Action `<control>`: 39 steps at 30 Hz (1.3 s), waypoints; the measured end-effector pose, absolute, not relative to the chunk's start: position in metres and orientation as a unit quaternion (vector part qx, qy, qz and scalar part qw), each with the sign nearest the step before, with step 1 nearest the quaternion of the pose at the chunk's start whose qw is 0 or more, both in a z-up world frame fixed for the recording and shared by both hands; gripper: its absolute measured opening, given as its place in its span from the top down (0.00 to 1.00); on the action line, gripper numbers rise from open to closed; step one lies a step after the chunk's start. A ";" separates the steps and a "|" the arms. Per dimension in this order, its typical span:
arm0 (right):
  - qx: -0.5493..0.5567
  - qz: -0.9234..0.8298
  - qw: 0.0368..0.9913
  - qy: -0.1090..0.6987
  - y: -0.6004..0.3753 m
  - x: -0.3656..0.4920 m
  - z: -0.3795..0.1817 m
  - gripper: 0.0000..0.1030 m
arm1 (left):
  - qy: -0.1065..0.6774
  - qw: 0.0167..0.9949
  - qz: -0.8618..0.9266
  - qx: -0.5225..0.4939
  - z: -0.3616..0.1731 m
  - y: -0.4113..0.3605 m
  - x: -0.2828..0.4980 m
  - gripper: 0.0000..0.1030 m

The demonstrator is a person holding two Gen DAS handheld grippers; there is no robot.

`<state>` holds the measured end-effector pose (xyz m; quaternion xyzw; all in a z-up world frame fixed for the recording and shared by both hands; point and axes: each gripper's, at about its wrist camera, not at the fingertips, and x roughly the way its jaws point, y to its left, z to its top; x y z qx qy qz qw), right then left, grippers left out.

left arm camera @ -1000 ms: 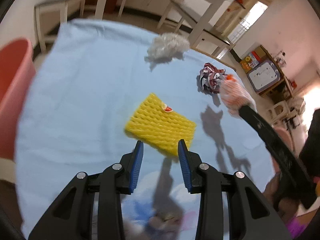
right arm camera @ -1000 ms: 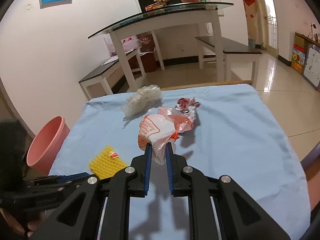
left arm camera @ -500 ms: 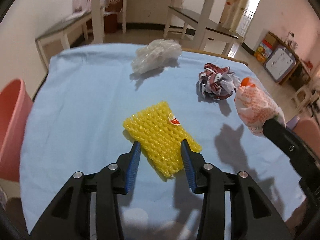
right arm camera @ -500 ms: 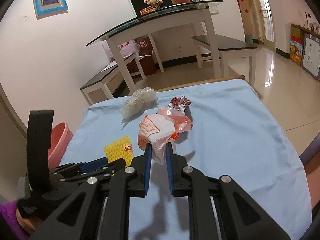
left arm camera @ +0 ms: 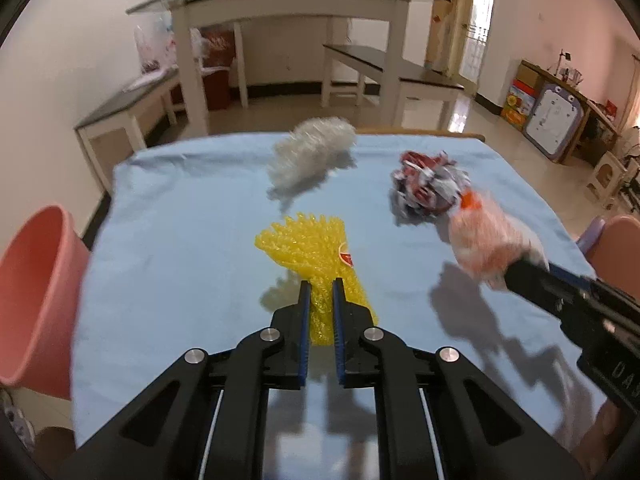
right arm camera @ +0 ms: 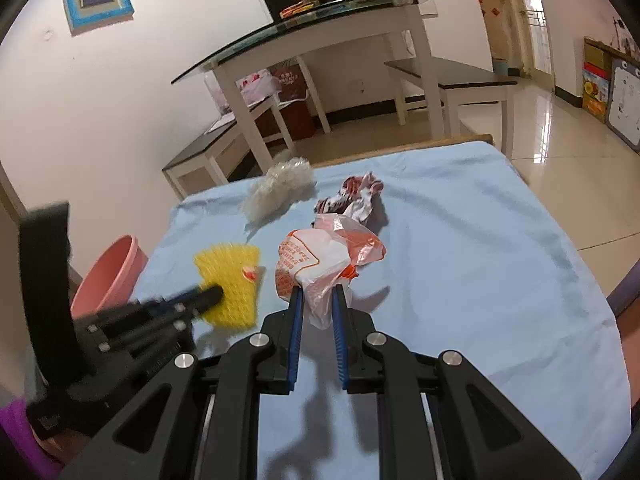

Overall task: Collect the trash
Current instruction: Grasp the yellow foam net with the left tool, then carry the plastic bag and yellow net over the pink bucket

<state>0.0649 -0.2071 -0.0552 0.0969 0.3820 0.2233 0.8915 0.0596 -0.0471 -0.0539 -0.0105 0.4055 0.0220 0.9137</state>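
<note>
Blue cloth [left arm camera: 168, 264] covers the work table, with a white glass-topped table [left arm camera: 288, 0] behind it. Near the cloth's middle, the left gripper [left arm camera: 319, 292] is clamped on the yellow foam fruit net [left arm camera: 308, 240], bunching it. Right of the net, the right gripper [right arm camera: 317, 300] pinches an orange-and-white plastic bag [right arm camera: 320, 256]. Beyond the net lie clear crumpled plastic [left arm camera: 310, 156] and a red-and-white crumpled wrapper [left arm camera: 426, 188]; a pink bucket [left arm camera: 32, 296] stands off the cloth's left edge.

Yellow foam net [left arm camera: 316, 248], matt blue cloth [left arm camera: 180, 248]
</note>
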 end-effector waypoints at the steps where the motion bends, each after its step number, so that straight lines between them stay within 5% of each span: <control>1: 0.092 0.224 0.891 0.384 -0.205 0.063 -0.057 0.87 | 0.401 0.916 0.029 -0.005 -0.053 -0.045 0.058 0.91; 39: -0.006 0.285 0.889 0.358 -0.124 0.038 -0.034 0.87 | 0.354 0.923 0.129 -0.073 -0.025 0.056 0.007 0.91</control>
